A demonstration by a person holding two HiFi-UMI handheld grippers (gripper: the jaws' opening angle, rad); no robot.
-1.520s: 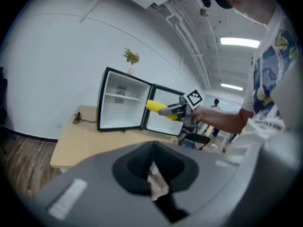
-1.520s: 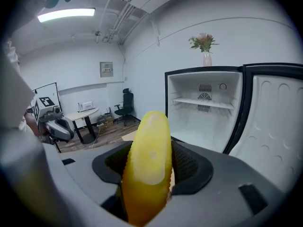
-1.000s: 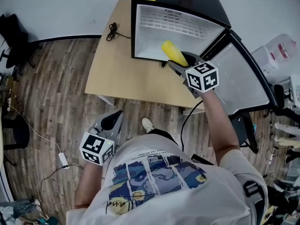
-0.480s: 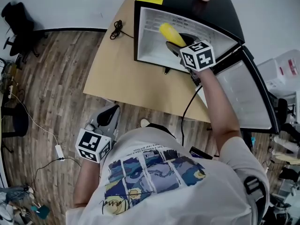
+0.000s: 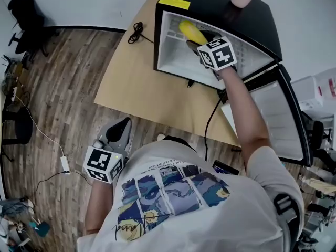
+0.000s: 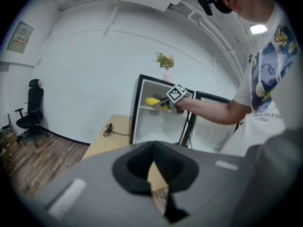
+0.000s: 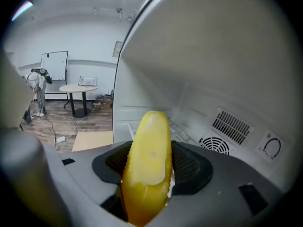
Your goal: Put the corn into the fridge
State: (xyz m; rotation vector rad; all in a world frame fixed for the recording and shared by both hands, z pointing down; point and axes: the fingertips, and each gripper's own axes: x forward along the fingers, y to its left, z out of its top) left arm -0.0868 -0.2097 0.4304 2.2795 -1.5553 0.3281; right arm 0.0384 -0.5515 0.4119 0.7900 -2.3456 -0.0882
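- Fridge (image 5: 215, 7): black box at the top centre of the head view, standing on the tabletop (image 5: 139, 83). White cavity faces the person.
- Door (image 5: 273, 114): swung wide open toward the right edge of the frame, so it is out of the reach path.
- Right gripper (image 5: 199, 42): arm stretched out, with the fingers inside the cavity and high up near its ceiling. They are clamped on the corn (image 7: 147, 160), one ribbed pad on each side of the cob.
- Left gripper (image 5: 116, 135): parked low at the lower left of the frame, over the wood floor. Fingers are closed together with nothing between them, so it has no part in this step.
- Corn: yellow cob, inside the fridge opening but in the air. It points into the cavity, with its tip sticking out past the fingers. I can't see any surface under it in the right gripper view.
- Fan grille (image 7: 215, 145): on the back wall, at the lower right of the right gripper view.
- My read is that this is the placement step:
  - Hold the clamp until the cob bears on a shelf or the floor of the cavity.
  - Lower it level and stop short of the grille.
  - Release, then back straight out so the fingers don't drag the corn.
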